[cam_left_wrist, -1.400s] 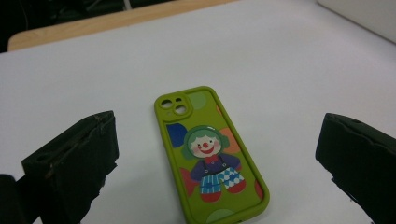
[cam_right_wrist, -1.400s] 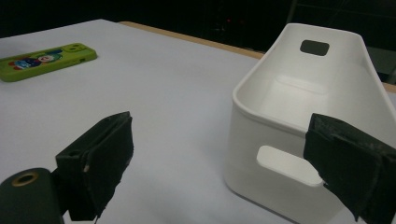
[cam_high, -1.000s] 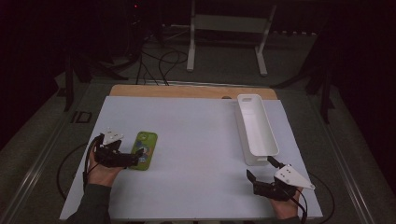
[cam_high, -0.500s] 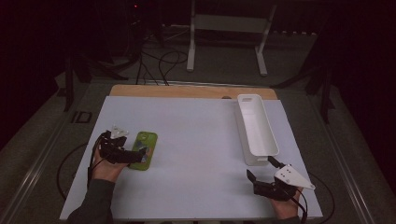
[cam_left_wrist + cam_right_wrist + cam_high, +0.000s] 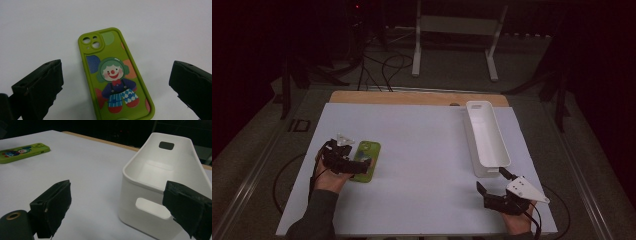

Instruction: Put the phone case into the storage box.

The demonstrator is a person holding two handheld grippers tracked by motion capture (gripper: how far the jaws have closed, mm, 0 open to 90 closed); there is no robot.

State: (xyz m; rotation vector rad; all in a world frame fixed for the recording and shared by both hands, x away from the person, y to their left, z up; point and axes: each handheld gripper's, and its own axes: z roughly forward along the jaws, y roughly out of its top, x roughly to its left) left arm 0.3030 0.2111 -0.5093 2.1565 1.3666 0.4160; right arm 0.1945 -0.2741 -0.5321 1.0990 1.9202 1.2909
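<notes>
From the high view, a person's left hand (image 5: 328,176) holds the left gripper (image 5: 357,165) low over the white table sheet (image 5: 422,165), its black jaws pointing to the right over the lower half of a lime-green soft phone case with a cartoon clown print (image 5: 366,160). The case lies flat on the sheet, its long side running away from the person, and its far end with the camera cut-out sticks out beyond the jaws. At the near right corner of the sheet the right gripper (image 5: 491,189), with its grey three-cornered plate on top, rests in the person's right hand (image 5: 517,222). Its jaws point up and left toward the near end of a long white plastic bin with cut-out handles (image 5: 486,136). The bin stands just beyond those jaw tips, and whether they touch it cannot be told from here.

In the left gripper view, the two black jaws stand wide apart, one at each lower corner. The phone case lies between them, print side up and apart from both pads, slightly nearer the left one. Its camera openings sit at the end farthest from the jaws, and its near end runs off the bottom edge.

In the right gripper view, the jaws are again spread wide and hold nothing. The white bin's near end wall, with its handle slot, stands close ahead between them, nearer the right jaw, which overlaps its side. The green case lies flat far off beyond the left jaw, near the upper left corner.
</notes>
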